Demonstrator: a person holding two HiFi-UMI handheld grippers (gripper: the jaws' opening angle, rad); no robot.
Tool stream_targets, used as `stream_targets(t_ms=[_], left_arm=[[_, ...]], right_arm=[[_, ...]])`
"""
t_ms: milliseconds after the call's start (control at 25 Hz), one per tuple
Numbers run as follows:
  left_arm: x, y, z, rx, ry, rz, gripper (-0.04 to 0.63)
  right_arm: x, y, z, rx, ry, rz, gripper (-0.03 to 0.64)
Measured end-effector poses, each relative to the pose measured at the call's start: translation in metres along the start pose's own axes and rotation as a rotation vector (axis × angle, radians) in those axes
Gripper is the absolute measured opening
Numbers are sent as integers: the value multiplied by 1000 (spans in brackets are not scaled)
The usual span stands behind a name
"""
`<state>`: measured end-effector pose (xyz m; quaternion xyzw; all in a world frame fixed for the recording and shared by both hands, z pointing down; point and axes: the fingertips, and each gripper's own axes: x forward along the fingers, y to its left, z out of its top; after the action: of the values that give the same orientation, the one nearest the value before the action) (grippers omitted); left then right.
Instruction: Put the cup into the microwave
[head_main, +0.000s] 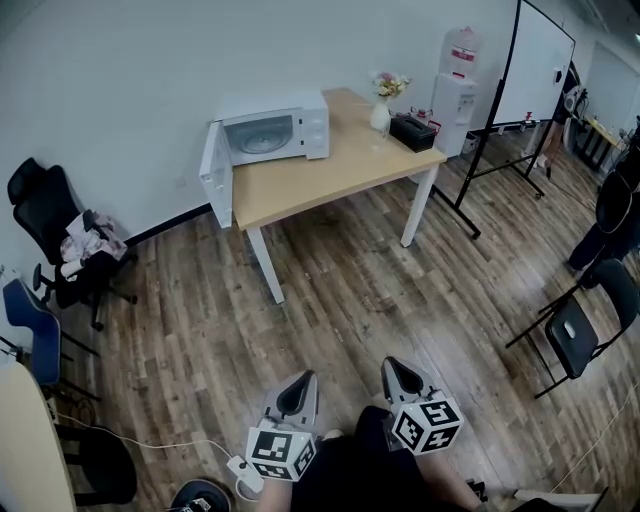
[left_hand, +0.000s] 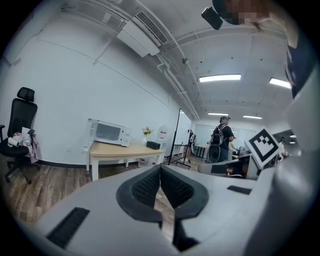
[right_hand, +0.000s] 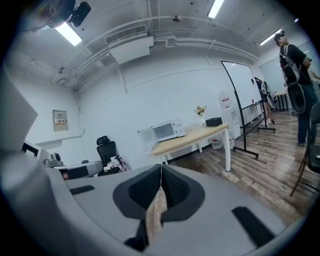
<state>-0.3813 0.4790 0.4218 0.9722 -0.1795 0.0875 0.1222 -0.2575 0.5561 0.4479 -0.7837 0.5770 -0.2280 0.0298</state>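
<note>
Left claw (head_main: 302, 380) and right claw (head_main: 393, 366): both closed, holding nothing. Microwave (head_main: 275, 132), door open, stands on bench (head_main: 330, 172) well ahead, slightly left; left claw judged marginally nearer. Cup not discernible.

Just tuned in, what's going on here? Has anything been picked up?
Nothing is in hand yet. The person stands some way off from the table, holding the left claw and the right claw low in front, both shut and empty. On the table the microwave sits with its door swung open, and a vase of flowers and a black box stand further along. I cannot make out a cup from here.
</note>
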Motion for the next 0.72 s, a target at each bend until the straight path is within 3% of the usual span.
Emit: stream_targets(t_ms=[720], left_arm=[[28,18,-5,-22,29,51,6]], right_arm=[[27,-20,-3,28,44,-1,-6]])
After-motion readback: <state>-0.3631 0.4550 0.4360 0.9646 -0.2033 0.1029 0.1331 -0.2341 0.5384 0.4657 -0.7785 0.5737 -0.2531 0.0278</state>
